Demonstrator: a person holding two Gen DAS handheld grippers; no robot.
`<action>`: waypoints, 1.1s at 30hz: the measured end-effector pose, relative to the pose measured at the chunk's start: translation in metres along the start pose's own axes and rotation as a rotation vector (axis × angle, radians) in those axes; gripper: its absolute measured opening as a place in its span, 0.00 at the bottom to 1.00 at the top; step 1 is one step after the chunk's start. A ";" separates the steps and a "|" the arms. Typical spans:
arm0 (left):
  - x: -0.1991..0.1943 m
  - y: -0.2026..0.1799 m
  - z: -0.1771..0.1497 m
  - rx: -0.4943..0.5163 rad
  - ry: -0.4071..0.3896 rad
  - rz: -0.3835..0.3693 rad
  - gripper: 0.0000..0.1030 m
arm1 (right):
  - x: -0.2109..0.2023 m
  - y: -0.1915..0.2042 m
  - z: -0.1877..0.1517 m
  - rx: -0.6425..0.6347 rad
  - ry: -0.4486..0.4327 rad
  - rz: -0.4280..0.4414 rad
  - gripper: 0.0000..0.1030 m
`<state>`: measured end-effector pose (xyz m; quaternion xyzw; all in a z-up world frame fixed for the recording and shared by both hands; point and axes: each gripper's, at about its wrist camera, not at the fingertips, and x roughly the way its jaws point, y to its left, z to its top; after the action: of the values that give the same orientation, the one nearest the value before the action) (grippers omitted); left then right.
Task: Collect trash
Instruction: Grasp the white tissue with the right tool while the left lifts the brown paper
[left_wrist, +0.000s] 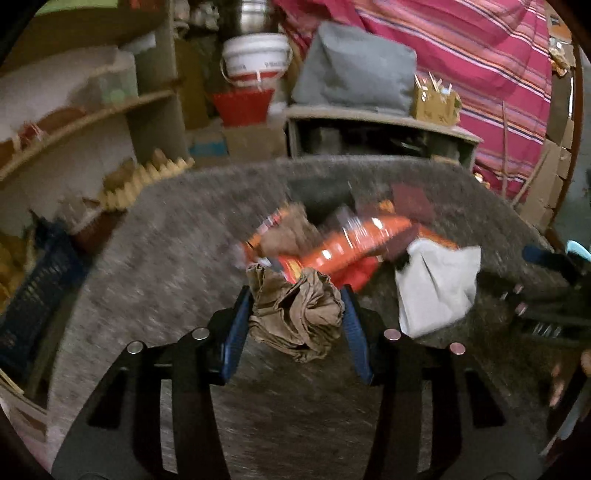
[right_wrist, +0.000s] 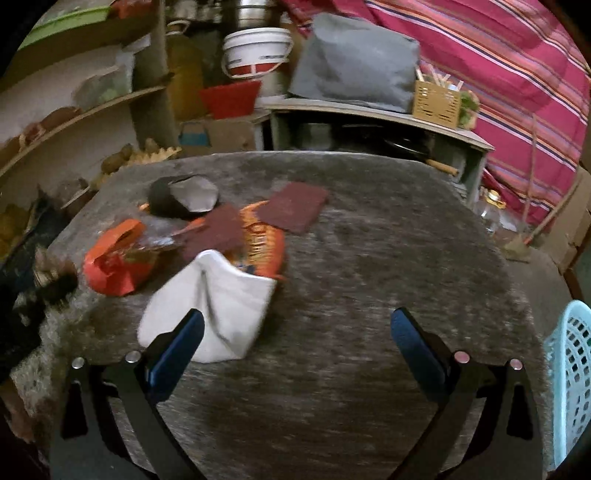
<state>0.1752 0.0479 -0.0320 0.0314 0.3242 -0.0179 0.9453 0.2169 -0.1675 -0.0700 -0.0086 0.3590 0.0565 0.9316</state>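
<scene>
My left gripper (left_wrist: 295, 295) is shut on a crumpled ball of brown paper (left_wrist: 295, 321), which sits squeezed between the blue pads (left_wrist: 236, 325) just above the grey mottled table (left_wrist: 166, 240). Behind it lies a heap of trash: an orange snack wrapper (left_wrist: 351, 251), another brown wad (left_wrist: 291, 229), maroon squares (left_wrist: 410, 203) and a white sheet (left_wrist: 436, 291). My right gripper (right_wrist: 298, 321) stands wide open over the table (right_wrist: 369, 258) with nothing between its fingers. Its left finger overlaps the white sheet (right_wrist: 221, 302). Beyond are the orange wrapper (right_wrist: 262, 243), a red-orange bag (right_wrist: 114, 262) and a black-and-grey crumpled piece (right_wrist: 184, 195).
A light blue perforated basket (right_wrist: 572, 369) stands at the table's right edge. Curved shelves (right_wrist: 92, 107) fill the left. Behind the table are a white bucket (right_wrist: 255, 51), a grey bag (right_wrist: 354, 59) on a low shelf unit, and a pink striped cloth (right_wrist: 498, 74).
</scene>
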 end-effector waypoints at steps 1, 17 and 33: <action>-0.002 0.003 0.003 -0.002 -0.013 0.012 0.45 | 0.004 0.004 0.000 -0.005 0.007 0.004 0.96; -0.010 0.033 0.023 -0.091 -0.077 0.069 0.46 | 0.020 0.029 0.002 -0.071 0.048 0.124 0.15; -0.017 -0.034 0.037 -0.079 -0.108 -0.028 0.46 | -0.069 -0.079 0.004 0.039 -0.131 0.043 0.07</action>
<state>0.1823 0.0116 0.0057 -0.0117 0.2737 -0.0200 0.9615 0.1776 -0.2527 -0.0234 0.0211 0.2985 0.0701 0.9516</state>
